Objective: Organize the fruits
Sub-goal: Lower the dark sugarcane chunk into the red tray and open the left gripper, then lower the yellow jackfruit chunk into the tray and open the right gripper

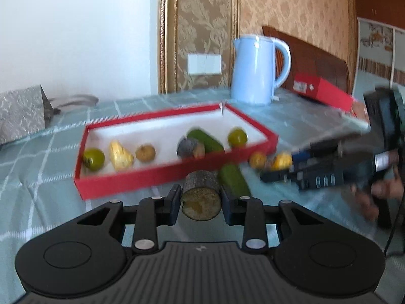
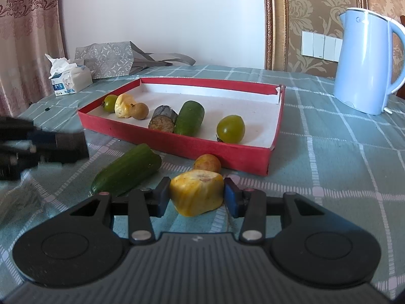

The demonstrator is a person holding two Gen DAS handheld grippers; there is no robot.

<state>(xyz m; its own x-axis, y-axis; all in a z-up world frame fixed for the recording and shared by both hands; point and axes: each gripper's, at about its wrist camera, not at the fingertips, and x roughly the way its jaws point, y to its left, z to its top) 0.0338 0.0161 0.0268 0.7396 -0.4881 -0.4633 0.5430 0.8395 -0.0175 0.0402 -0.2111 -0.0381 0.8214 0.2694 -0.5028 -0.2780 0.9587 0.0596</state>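
Observation:
My left gripper (image 1: 201,193) is shut on a dark-skinned stalk chunk (image 1: 201,204), just in front of the red tray's (image 1: 162,177) near wall. My right gripper (image 2: 196,193) is shut on a yellow fruit piece (image 2: 197,196) low over the tablecloth. Beside it lie a cucumber piece (image 2: 126,169) and a small brown round fruit (image 2: 207,163), both outside the tray (image 2: 182,145). Inside the tray lie two green tomatoes (image 2: 230,129), a yellow piece (image 2: 123,106), a brown fruit (image 2: 140,111), a dark stalk chunk (image 2: 162,121) and a cucumber piece (image 2: 190,117).
A pale blue kettle (image 2: 364,63) stands behind the tray on the right. A tissue pack (image 2: 71,81) and a grey patterned bag (image 2: 108,58) sit at the table's far left. In the left wrist view a red box lid (image 1: 321,90) lies by the kettle (image 1: 258,71).

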